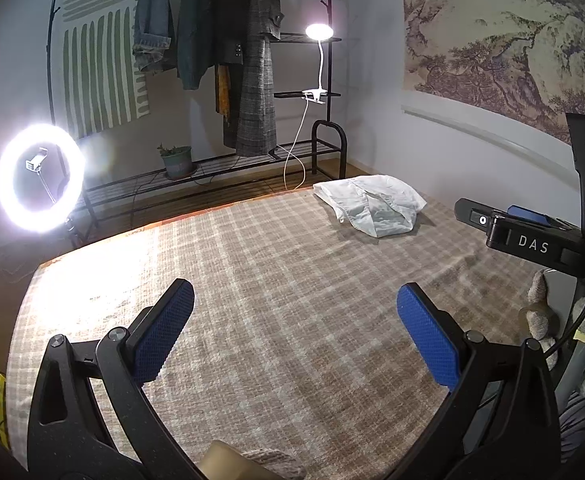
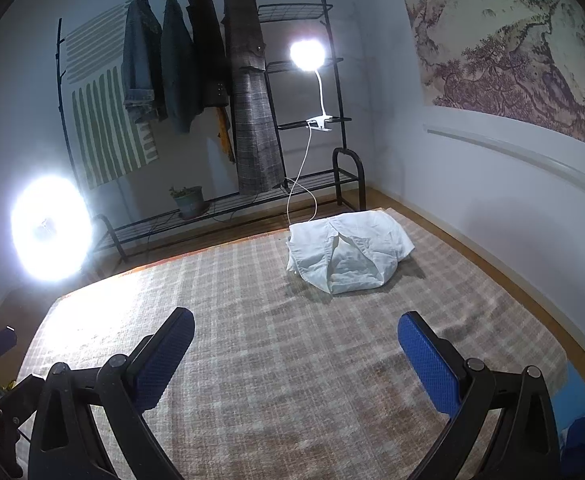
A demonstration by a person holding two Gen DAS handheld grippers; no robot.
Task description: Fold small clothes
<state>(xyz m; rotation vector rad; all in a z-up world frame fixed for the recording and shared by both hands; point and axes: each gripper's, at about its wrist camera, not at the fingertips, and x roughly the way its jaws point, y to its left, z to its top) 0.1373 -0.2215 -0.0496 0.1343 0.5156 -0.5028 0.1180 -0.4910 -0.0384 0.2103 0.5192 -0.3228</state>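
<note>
Folded white shirt [image 2: 350,250] at 12 o'clock on plaid blanket [image 2: 252,360]. Left gripper [image 1: 295,330] fingers spread, empty; right gripper [image 2: 296,358] likewise.

A room in a home, set up for filming: coats and a denim jacket hang on a black garment rack [image 2: 228,92], a landscape wall hanging [image 1: 504,36] fills one wall, and a ring light [image 1: 39,178] glares beside the plaid-covered bed [image 1: 272,280].

1. The garment [image 2: 348,254] is white and plain.
2. The cloth [image 1: 276,280] beneath it is beige with a pale plaid check.
3. Both tools carry blue dotted pads [image 2: 428,364] on black frames.
4. The wall hanging [image 1: 100,68] shows green stripes on cream.
5. The long coat [image 2: 252,120] is grey-brown plaid.
</note>
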